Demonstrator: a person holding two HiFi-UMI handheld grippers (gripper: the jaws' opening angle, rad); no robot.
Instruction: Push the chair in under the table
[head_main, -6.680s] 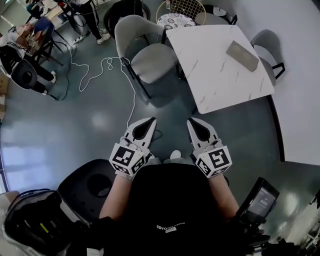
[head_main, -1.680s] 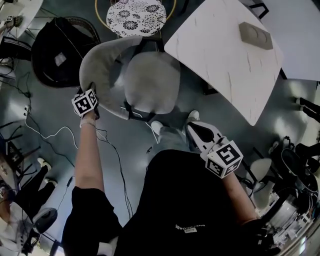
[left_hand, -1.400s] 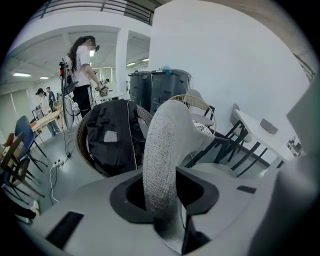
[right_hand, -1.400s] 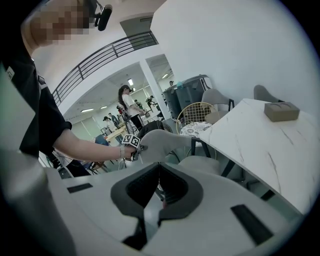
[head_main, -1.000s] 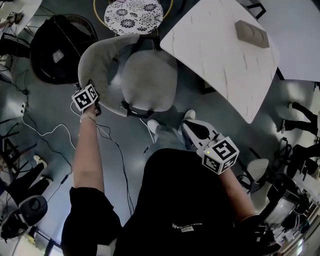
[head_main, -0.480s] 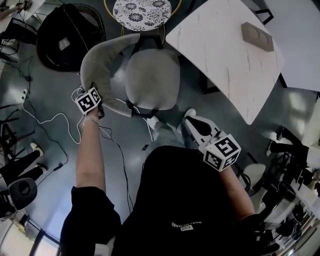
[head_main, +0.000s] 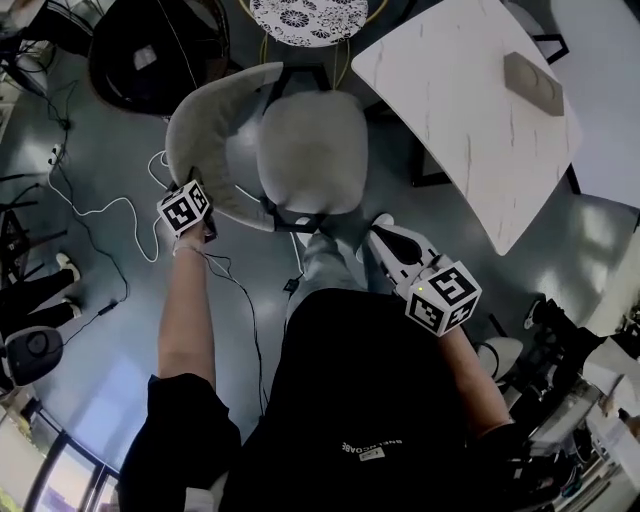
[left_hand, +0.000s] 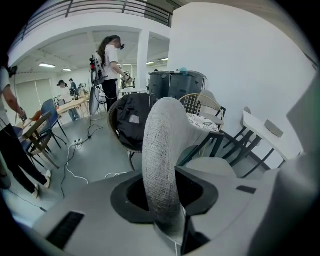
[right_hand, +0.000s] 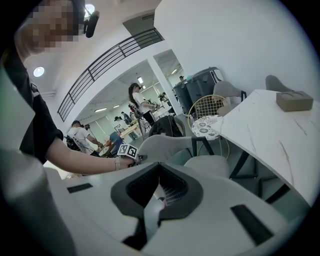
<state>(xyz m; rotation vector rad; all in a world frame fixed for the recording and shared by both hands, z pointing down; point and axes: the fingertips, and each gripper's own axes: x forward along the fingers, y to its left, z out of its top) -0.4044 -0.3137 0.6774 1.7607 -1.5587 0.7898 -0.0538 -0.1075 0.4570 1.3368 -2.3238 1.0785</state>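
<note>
The grey chair (head_main: 313, 150) stands left of the white marble table (head_main: 470, 110), its seat outside the table's near corner. Its curved backrest (head_main: 205, 130) wraps the seat's left side. My left gripper (head_main: 200, 205) is shut on the backrest's lower edge. In the left gripper view the woven backrest rim (left_hand: 160, 145) runs up between the jaws of that left gripper (left_hand: 162, 180). My right gripper (head_main: 385, 238) hangs shut and empty near the wearer's leg, below the seat. The right gripper view shows this right gripper (right_hand: 159, 172) with closed jaws, facing the chair (right_hand: 200, 165) and the table (right_hand: 270, 135).
A grey box (head_main: 530, 83) lies on the table. A wire stool with a patterned top (head_main: 305, 15) and a black round chair (head_main: 150, 55) stand behind the grey chair. White cable (head_main: 110, 215) loops on the floor at left. Other people stand at the far left.
My left gripper has swung sideways with the backrest in its grip, and the chair has shifted a little with it. The right gripper has hardly moved. The head view has drifted.
</note>
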